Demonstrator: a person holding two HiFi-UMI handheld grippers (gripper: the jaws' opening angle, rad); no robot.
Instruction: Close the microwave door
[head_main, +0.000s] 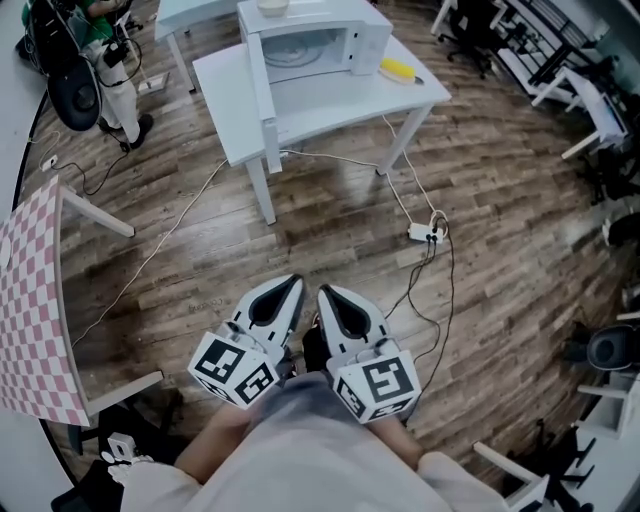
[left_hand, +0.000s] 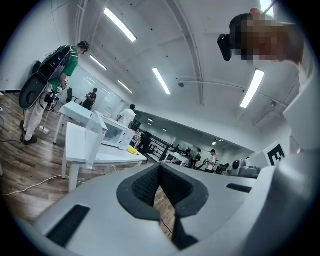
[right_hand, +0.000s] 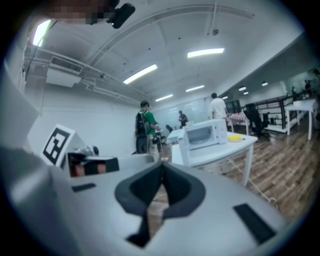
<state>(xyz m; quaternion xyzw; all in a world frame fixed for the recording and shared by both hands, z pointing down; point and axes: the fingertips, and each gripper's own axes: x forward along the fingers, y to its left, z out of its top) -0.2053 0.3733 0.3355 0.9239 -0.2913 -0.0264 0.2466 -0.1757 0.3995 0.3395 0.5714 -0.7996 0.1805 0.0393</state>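
The microwave (head_main: 318, 42) stands on a white tabletop (head_main: 335, 105) at the far side of the room. Its door (head_main: 264, 105) is swung wide open, hinged at the oven's left and sticking out toward the near side over the tabletop's edge. A yellow thing (head_main: 397, 70), too small to name, lies just right of the oven.

Both tools are held low and close to the person's body, well apart from the tabletop. The left tongs (head_main: 292, 285) are clenched, tips together with nothing between them, and the right tongs (head_main: 326, 293) are clenched on nothing too. Each gripper view shows the pads meeting, with only floor behind them.

The step in hand looks like the approach, and closing has not begun. The next move likely calls for walking across the wooden floor (head_main: 330, 215) to the tabletop, minding the power strip (head_main: 426, 233) and the cables trailing from it on the right. One tool then has to come round to the outer face of the door near its free edge and push it toward the oven's right until it meets the front. Clenched tongs should serve well enough for pushing.
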